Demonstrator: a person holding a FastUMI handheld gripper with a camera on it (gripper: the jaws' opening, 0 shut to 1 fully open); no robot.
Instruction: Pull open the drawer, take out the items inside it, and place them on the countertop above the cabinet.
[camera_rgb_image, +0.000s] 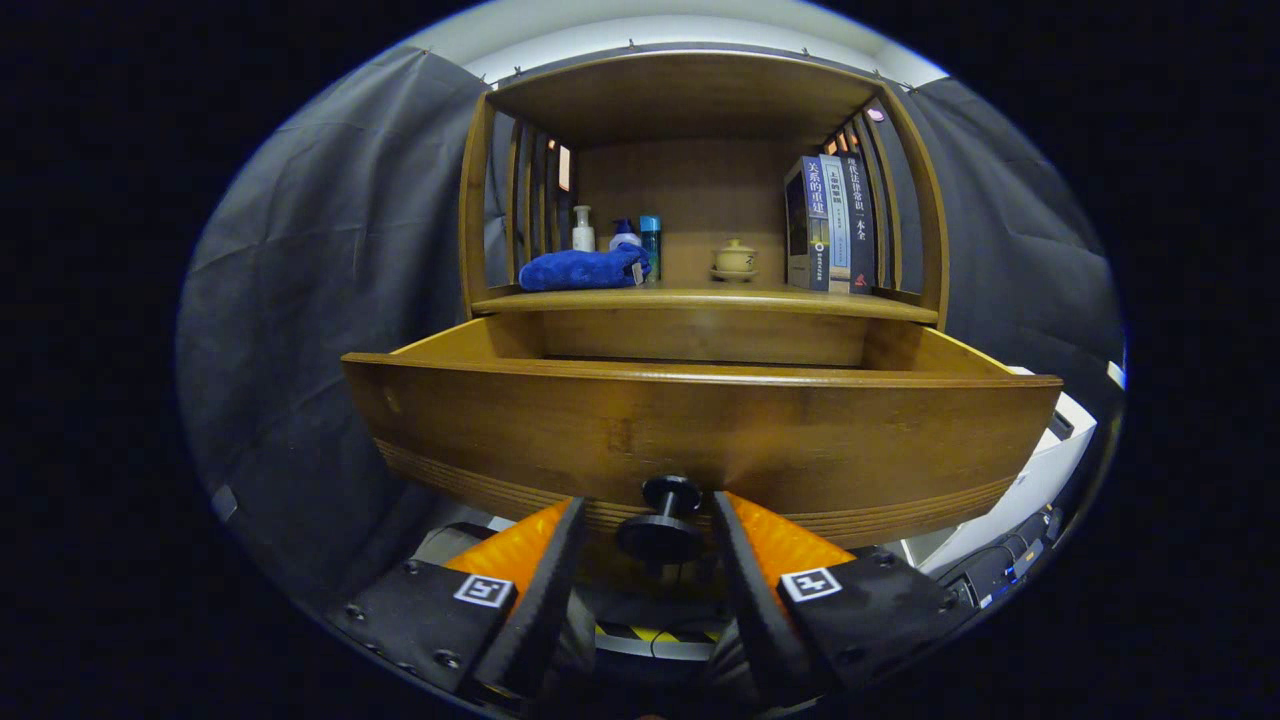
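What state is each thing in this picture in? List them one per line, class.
drawer: pulled open, contents hidden behind its front
knob: between the fingers, a gap on each side
hand-held gripper: open, fingers either side of the knob
blue cloth: crumpled on the countertop
books: upright
lidded cup: lid on

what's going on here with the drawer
A person's handheld gripper is at the wooden drawer, its fingers on either side of the dark round knob with gaps showing, so not clamped. The drawer already stands pulled out from the cabinet; its inside is hidden behind the front panel. On the countertop above sit a blue cloth, a few bottles, a small lidded cup and some upright books.
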